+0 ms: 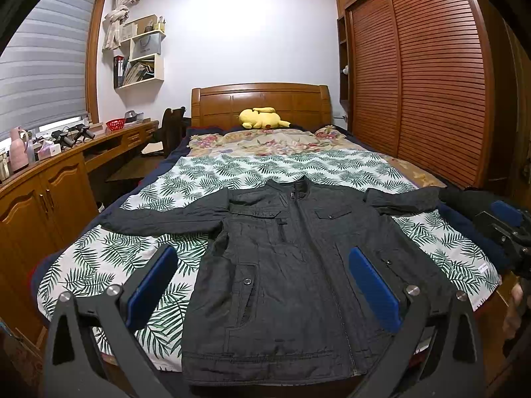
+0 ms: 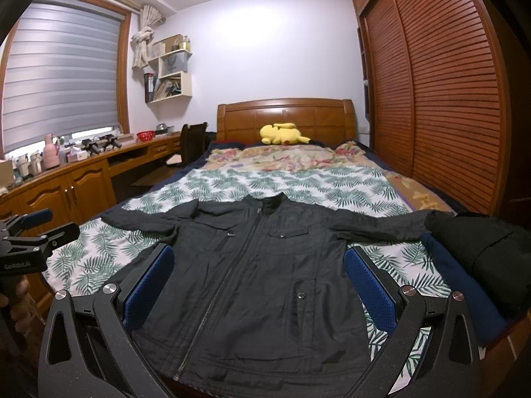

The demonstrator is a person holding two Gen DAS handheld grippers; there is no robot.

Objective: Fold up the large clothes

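A wooden bed (image 1: pixel 262 99) is filling most of both views, its headboard standing against the far wall and a slatted wooden wardrobe (image 1: pixel 415 76) running along one side. A leaf-print sheet (image 1: pixel 232 169) is covering the near half of the bed, with a floral blanket (image 1: pixel 272 142) lying beyond it toward the headboard. A long wooden desk (image 1: pixel 49 172) is running under the window on the other side, carrying a pink flask (image 1: pixel 18 149) and a red basket (image 1: pixel 115 124).

A dark grey jacket (image 1: pixel 285 265) is lying flat and face up on the leaf-print sheet, zipped, collar pointing toward the headboard, hem at the near edge of the bed, and both sleeves spreading out sideways. A pile of dark clothes (image 2: pixel 481 258) is sitting on the near corner of the bed just beside the end of one sleeve. A yellow plush toy (image 1: pixel 262 118) is lying at the headboard, well apart from the jacket.

The left tool (image 1: pixel 262 285) is hovering above the jacket's lower half with its blue pads spread wide, gripping nothing. The right tool (image 2: pixel 259 288) is hanging likewise over the jacket, jaws wide and empty. Each tool is showing at the edge of the other's view, held in a hand (image 2: pixel 20 301).
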